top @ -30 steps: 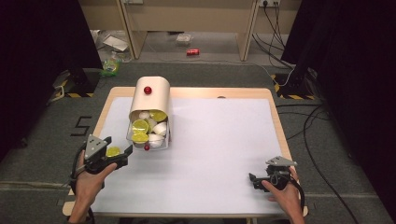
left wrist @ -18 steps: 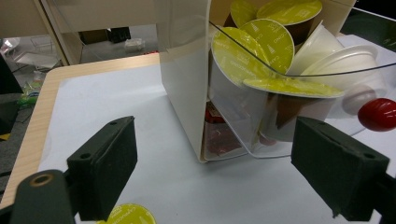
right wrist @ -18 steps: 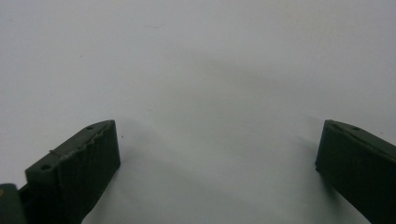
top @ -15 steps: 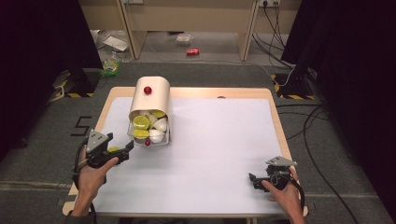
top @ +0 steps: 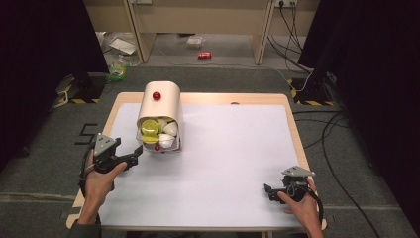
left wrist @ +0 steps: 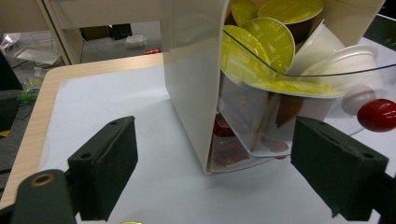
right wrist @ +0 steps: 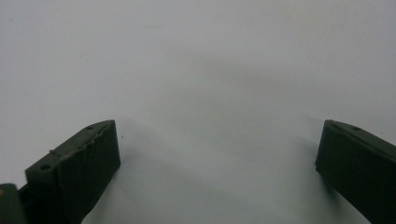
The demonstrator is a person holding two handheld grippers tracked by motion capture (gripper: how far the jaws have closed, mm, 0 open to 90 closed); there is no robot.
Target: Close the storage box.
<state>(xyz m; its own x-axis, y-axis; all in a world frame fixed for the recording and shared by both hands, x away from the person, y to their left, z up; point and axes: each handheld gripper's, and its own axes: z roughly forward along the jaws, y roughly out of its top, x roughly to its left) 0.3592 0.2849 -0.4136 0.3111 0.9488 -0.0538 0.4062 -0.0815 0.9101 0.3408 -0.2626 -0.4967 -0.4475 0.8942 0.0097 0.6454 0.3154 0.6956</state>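
Both my hand-held grippers gape empty; left hand-held gripper (left wrist: 215, 186) faces the capsule dispenser (left wrist: 196, 88) (light, slick; grip its stiff side walls).

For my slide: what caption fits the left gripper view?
Open left tool faces a box of yellow-lidded cups.

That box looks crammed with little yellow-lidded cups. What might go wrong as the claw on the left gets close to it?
1. The capsules are heaped above the clear drawer, so a bump from the open left gripper could spill some onto the table.
2. The left gripper's jaws stand close to the dispenser's corner; closing there might push or tip it instead of gripping anything.
3. The drawer's red knob is small and round, so jaws might slip off it.
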